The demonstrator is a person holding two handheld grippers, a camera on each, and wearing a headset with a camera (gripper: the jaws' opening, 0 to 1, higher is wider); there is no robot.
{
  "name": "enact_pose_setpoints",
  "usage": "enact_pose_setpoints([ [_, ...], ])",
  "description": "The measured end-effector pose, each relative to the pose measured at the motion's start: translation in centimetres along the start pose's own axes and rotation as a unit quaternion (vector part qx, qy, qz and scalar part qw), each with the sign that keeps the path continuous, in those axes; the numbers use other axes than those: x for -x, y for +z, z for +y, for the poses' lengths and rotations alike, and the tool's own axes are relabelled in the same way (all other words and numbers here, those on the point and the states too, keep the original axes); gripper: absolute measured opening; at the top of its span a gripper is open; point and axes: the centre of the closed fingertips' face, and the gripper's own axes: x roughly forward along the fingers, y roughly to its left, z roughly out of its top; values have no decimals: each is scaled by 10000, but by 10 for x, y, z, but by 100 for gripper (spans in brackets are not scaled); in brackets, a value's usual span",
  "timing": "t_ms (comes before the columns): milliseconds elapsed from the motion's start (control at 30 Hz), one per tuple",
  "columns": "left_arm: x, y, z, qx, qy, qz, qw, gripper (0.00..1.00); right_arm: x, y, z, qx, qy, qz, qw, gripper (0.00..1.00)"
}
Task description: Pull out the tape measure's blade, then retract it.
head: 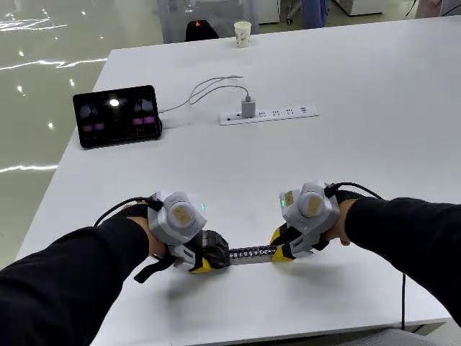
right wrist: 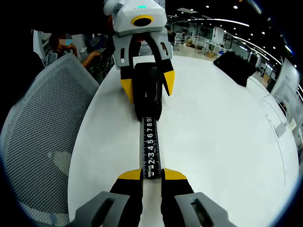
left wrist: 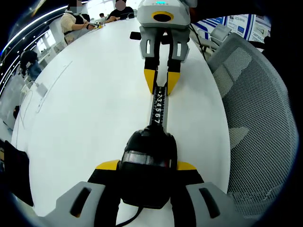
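1. The white table is carrying the whole scene. Both grippers are working close to its near edge, about midway along it.
2. The left gripper is sitting on the left of the pair. Its yellow-tipped jaws are clamping the two sides of the tape measure, a black case with its mouth pointing toward the other gripper.
3. The blade is running out of the case in a short, straight span, parallel to the near edge. In the right gripper view its black face is showing white numerals up to 9.
4. The right gripper is facing the left one along the blade. Its jaws are pinching together on the blade's free end. Whether the blade is touching the table cannot be told.
5. A dark tablet is lying near the left edge with its screen lit.
6. A white power strip is lying toward the middle of the table. A charger is plugged into it, and pale cables are looping away toward the tablet.
7. A paper cup is standing upright at the far edge.
8. A grey mesh chair is standing just off the near edge, beside the grippers.
9. Other people are sitting at the far end of the table in the left gripper view.
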Motion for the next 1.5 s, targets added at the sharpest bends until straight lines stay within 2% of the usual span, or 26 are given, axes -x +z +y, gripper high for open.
enact_pose_setpoints([
  [1500,0,0,0,27,46,-44,10000,35,19,-25,0,-12,-32,108,9999,10],
])
